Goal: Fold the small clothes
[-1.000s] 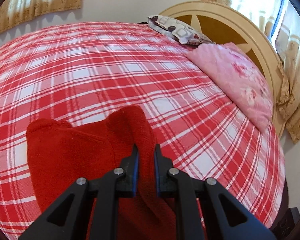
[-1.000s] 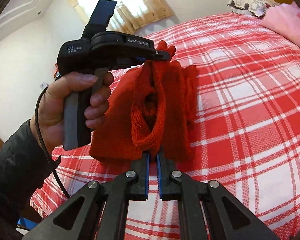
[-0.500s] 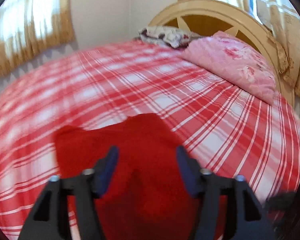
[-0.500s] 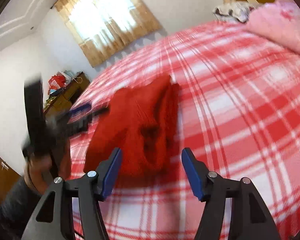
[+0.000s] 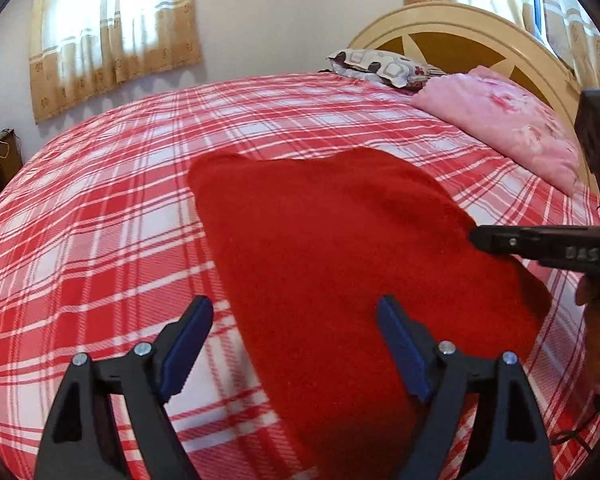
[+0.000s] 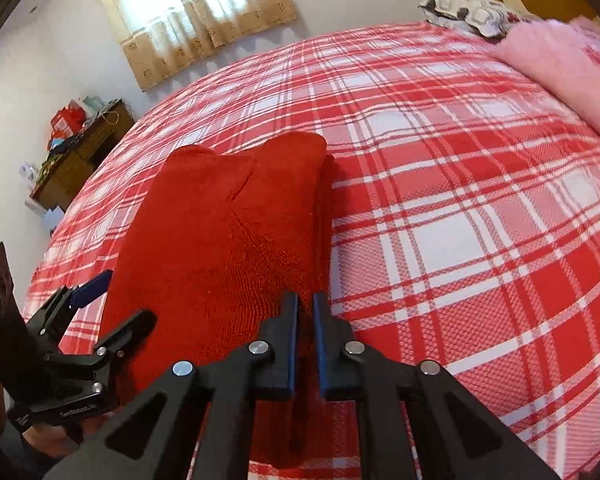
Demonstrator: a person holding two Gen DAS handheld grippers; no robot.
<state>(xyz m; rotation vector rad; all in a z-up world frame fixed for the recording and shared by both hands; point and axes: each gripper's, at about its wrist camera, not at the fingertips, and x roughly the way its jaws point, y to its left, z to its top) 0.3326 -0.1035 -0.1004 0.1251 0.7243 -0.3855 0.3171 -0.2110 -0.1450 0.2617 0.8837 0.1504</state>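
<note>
The red knitted garment (image 5: pixel 340 248) lies flat on the red-and-white plaid bedspread (image 5: pixel 100 220), folded lengthwise with one edge doubled over along its right side as the right wrist view shows it (image 6: pixel 236 240). Its far end shows two rounded humps with a slit between them.

A second ago both grippers held it up off the bed by pinched folds; now it rests spread on the cover. The left gripper (image 5: pixel 296 340) has just been opening and hangs released above the near part of the cloth, its blue pads wide apart and touching nothing. The right gripper (image 6: pixel 306 344) opened and has just closed again, its pads nearly together at the garment's near right edge; red cloth shows in the narrow slot between them, so it looks clenched on that edge.

The left wrist view alone shows the cream headboard (image 5: pixel 460 28), the patterned pillow (image 5: pixel 376 66) and the pink floral pillow (image 5: pixel 500 124) whole, with the right gripper reaching in from the side. The right wrist view alone shows a cluttered wooden dresser (image 6: pixel 84 148) by the wall and the doubled fold.
</note>
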